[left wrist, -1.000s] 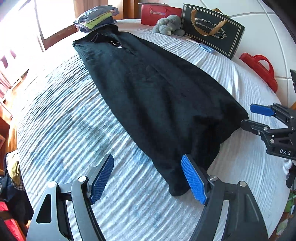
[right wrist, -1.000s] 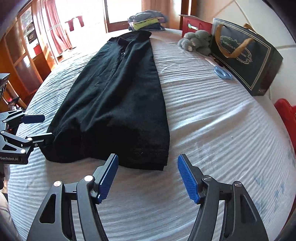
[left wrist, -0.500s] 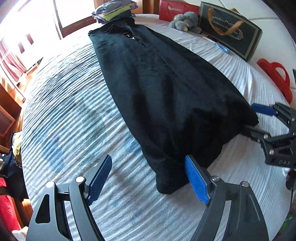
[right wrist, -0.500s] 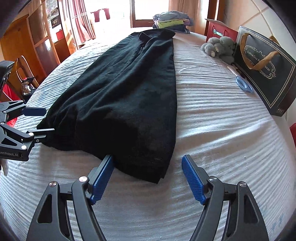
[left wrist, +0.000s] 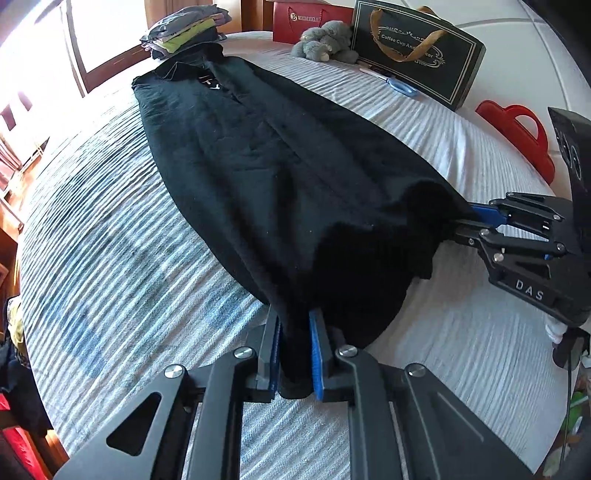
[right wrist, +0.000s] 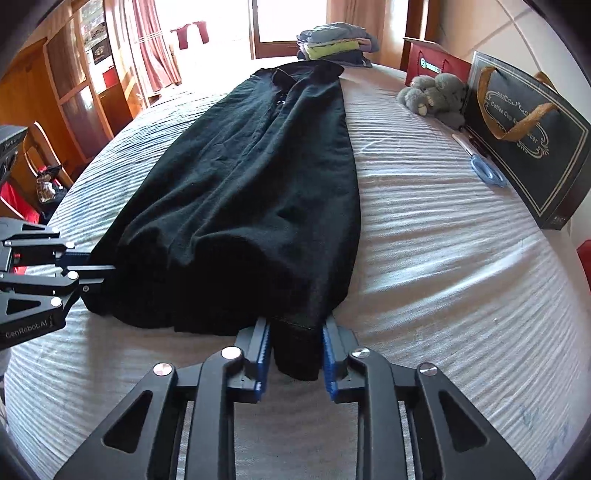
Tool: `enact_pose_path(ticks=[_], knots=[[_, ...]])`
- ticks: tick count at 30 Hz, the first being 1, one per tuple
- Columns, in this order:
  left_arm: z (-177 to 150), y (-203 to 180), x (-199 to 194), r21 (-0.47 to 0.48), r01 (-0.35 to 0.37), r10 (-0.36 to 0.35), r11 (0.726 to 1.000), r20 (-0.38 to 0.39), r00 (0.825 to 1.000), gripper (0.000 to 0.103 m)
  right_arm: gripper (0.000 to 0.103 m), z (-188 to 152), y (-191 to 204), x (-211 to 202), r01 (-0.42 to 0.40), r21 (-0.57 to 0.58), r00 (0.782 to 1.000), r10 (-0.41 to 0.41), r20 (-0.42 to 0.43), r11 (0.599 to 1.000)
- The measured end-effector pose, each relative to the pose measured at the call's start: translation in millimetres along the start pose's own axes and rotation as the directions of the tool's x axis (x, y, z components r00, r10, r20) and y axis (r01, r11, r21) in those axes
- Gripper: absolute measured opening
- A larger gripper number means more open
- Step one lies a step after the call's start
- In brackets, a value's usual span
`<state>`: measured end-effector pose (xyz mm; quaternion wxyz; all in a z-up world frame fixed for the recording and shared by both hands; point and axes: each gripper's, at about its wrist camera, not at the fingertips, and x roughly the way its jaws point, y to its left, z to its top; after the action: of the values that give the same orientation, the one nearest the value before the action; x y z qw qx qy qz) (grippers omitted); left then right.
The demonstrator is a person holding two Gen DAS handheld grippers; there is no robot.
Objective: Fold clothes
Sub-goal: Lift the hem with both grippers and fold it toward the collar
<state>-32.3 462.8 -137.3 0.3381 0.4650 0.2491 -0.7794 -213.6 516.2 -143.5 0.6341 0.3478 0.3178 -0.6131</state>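
Across the striped white bed (left wrist: 122, 280), lengthwise: black polo shirt (left wrist: 266, 177), sides folded inward into a long narrow strip, collar at the far end beside a stack of folded clothes (left wrist: 184, 33). At the near hem, both corners pinched. Left gripper (left wrist: 295, 354): jaws just closed from wide to narrow, blue pads clamped on the hem's left corner, cloth bunched between them and lifted slightly off the bed. Right gripper (right wrist: 295, 354): jaws likewise just closed, pads pressing a fold of stitched hem at the right corner. From the left wrist view, right gripper entering from the right edge, fingertips buried in the black fabric; from the right wrist view, left gripper entering from the left edge, gripping the opposite corner. Hem between the two grips sagging in a dark hump. Along the far right of the bed: grey plush toy (right wrist: 436, 96), dark gift bag with gold handles (right wrist: 528, 136) leaning against the headboard, blue-handled scissors (right wrist: 484, 166) lying just in front of the bag, red box (left wrist: 306, 18) behind the toy. Red plastic object (left wrist: 517, 136) near the right edge of the left wrist view, kind not clear.
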Motion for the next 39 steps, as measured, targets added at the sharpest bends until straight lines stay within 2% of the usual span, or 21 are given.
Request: enact_pose_path(ticks=[3,7,12,16,18,22,25,33,39], knots=[[-1,-1,-29,0.051,0.012,-0.015,0.999,0.058,0.998,0.009,0.009,0,6,-18,-0.011,0.042,0.999,0.009,0.038,0.999],[-9,4,-71,0.090,0.081,-0.089,0.993,0.086,0.992,0.009,0.009,-6,23,-50,-0.026,0.099,0.997,0.019,0.071,0.995],[-20,31,-102,0.114,0.147,-0.156,0.983,0.076,0.985,0.009,0.009,-10,53,-82,-0.014,0.117,0.996,0.003,0.091,0.993],[-4,58,-108,0.121,0.177,-0.187,0.977,0.074,0.980,0.009,0.009,10,68,-80,0.005,0.142,0.996,-0.018,0.091,0.990],[13,72,-106,0.146,0.175,-0.188,0.974,0.076,0.979,0.009,0.009,25,74,-75,0.024,0.154,0.995,-0.038,0.091,0.988],[60,104,-91,0.178,0.234,-0.245,0.956,0.039,0.969,0.009,0.009,65,77,-62,0.071,0.198,0.991,-0.091,0.094,0.978],[93,124,-82,0.200,0.227,-0.240,0.953,0.043,0.970,0.009,0.009,97,75,-52,0.088,0.216,0.987,-0.114,0.112,0.972],[176,180,-48,0.134,0.206,-0.214,0.969,0.049,0.976,0.009,0.009,195,54,-4,0.079,0.192,0.984,-0.108,0.144,0.978],[268,250,2,0.112,0.211,-0.219,0.971,0.068,0.973,0.010,0.009,294,37,59,0.093,0.177,0.982,-0.119,0.148,0.980]])
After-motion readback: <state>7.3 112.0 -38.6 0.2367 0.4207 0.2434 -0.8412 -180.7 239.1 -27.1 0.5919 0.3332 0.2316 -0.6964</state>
